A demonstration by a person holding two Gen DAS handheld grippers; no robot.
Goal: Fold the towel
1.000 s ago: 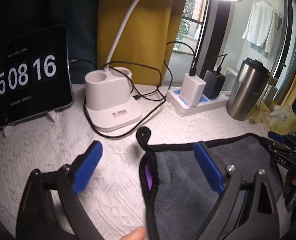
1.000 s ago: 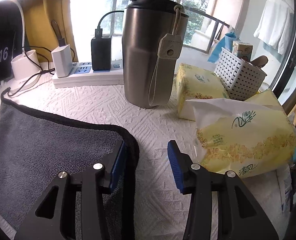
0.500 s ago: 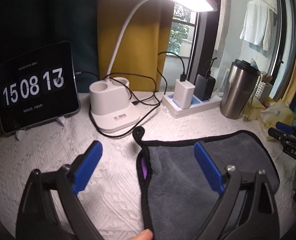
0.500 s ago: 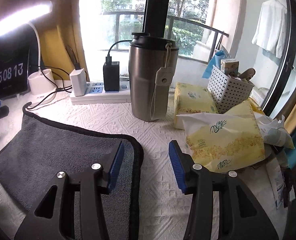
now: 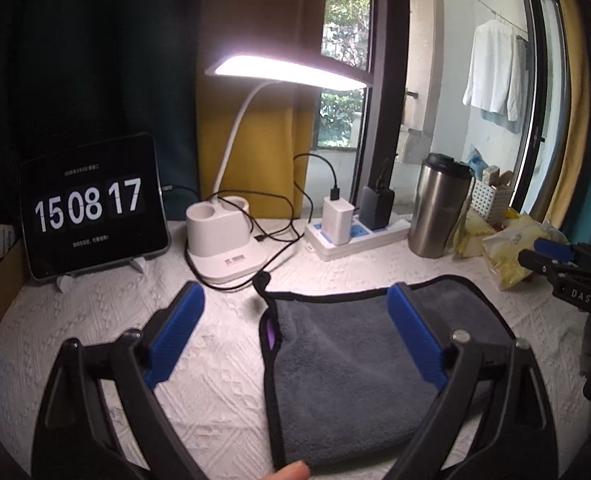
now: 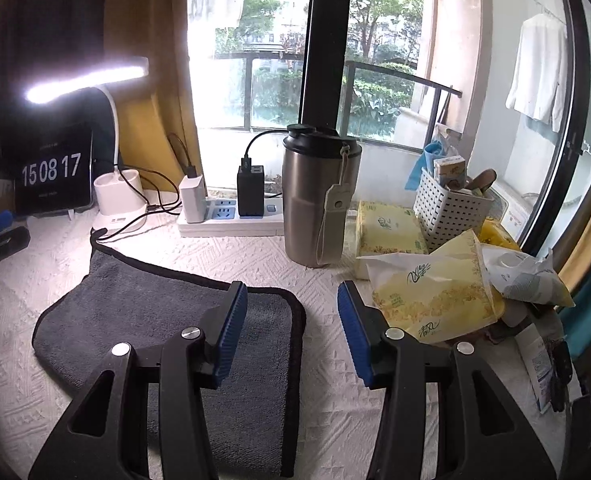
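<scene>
A grey towel (image 5: pixel 347 364) with black trim lies folded flat on the white textured table cover; it also shows in the right wrist view (image 6: pixel 143 312). A purple label peeks from its left fold. My left gripper (image 5: pixel 295 340) is open and empty, held above the towel's left edge. My right gripper (image 6: pixel 291 328) is open and empty, held above the towel's right edge. The right gripper's tip (image 5: pixel 551 256) shows at the right of the left wrist view.
Along the back stand a clock tablet (image 5: pixel 91 208), a lit white desk lamp (image 5: pixel 223 236), a power strip with chargers (image 5: pixel 355 232) and a steel tumbler (image 6: pixel 319 200). Tissue packs (image 6: pixel 427 292) and a white basket (image 6: pixel 451 208) crowd the right side.
Both grippers have risen and pulled back from the towel, so more of the table and lamp shows. The towel has stayed flat. Both grippers remain open.
</scene>
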